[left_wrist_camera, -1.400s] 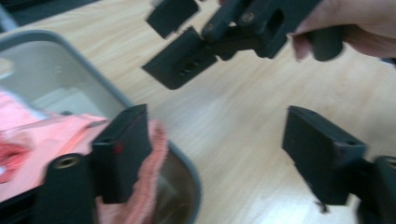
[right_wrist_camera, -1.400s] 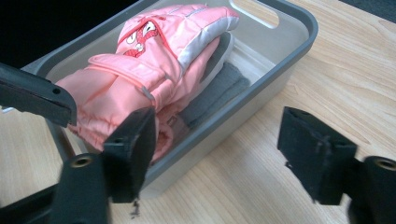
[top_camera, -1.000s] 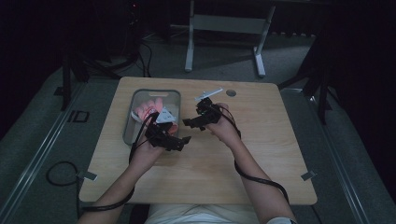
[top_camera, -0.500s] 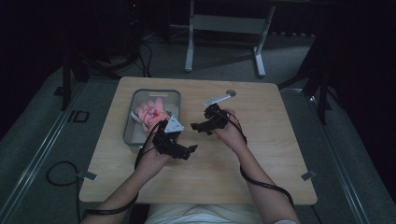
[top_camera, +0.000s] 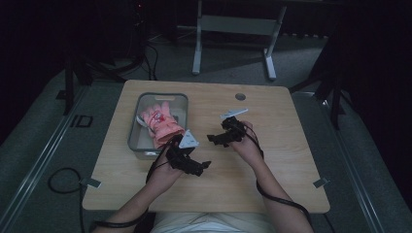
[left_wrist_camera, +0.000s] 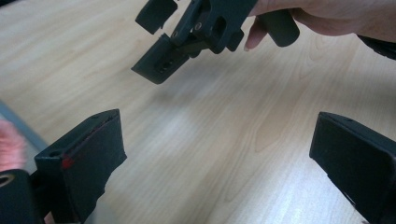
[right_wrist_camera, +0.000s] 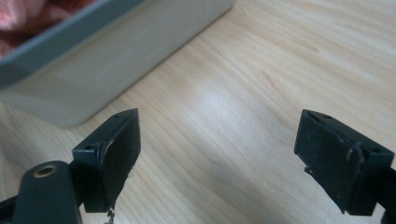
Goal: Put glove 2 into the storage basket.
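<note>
1. Pink glove (top_camera: 163, 124) was partly covered by both grippers a second ago, when they hung at the grey bin (top_camera: 137, 143). Both have since pulled back toward the person and sit lower over the wooden table (top_camera: 272, 160).
2. Right gripper (top_camera: 214, 139): jaws have just been opening, now wide apart with nothing between them, bare wood below. Its own view shows the bin wall up close.
3. Left gripper (top_camera: 201, 166): jaws spread wide, nothing held. It sits just off the bin's near corner.
4. Bin stands on the table's left half and holds the glove.
5. Glove: crumpled pink fabric, fingers pointing away from the person, a whitish patch near the middle. Its near end overhangs the bin rim.
</note>
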`<state>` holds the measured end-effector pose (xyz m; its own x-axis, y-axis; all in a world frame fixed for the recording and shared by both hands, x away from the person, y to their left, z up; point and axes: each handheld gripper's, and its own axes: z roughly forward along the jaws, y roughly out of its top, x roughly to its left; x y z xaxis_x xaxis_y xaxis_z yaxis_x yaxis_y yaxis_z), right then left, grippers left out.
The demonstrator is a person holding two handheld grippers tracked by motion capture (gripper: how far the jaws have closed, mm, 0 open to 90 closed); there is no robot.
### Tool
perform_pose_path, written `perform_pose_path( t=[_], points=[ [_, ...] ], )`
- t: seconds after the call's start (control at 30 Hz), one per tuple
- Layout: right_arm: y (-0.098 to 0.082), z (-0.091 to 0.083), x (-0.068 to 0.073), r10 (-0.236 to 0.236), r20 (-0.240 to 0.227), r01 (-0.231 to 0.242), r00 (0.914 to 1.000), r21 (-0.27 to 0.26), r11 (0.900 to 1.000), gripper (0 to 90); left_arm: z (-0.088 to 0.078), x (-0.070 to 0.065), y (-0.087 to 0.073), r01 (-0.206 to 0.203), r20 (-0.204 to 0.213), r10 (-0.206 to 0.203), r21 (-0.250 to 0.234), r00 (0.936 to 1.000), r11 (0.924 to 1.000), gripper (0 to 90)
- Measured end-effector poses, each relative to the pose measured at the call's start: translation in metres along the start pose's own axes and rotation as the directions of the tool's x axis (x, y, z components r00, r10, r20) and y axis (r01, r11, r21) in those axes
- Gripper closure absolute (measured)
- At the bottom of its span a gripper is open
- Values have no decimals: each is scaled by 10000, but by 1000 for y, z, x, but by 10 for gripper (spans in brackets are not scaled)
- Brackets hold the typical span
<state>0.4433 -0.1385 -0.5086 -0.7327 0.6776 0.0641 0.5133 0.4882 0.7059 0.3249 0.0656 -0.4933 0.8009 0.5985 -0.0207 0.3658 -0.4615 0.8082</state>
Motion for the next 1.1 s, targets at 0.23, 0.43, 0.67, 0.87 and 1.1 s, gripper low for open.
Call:
perform_pose_path(
  t=[0.23, 0.43, 0.67, 0.87, 1.1],
  points=[
    [-16, -1, -6, -76, 226, 80, 9997, -176, 9998, 139, 10, -10, -9, -342, 56, 341, 240, 9994, 9991, 27],
    [-29, -3, -12, 50, 515, -29, 9987, -413, 9991, 139, 21, -15, -21, -334, 352, 319, 454, 9989, 9984, 27],
    [-38, -9, -18, 190, 790, -135, 9967, -686, 9976, 140, 34, -23, -35, -673, 98, 668, 794, 9977, 9946, 34],
    [-50, -11, -25, 281, 1099, -212, 9935, -633, 9978, 140, 41, -23, -42, -493, 290, 468, 940, 9985, 9944, 34],
    [-64, -15, -35, 417, 1565, -330, 9868, -574, 9978, 140, 41, -20, -46, -434, 240, 414, 875, 9989, 9952, 34]
  ],
)
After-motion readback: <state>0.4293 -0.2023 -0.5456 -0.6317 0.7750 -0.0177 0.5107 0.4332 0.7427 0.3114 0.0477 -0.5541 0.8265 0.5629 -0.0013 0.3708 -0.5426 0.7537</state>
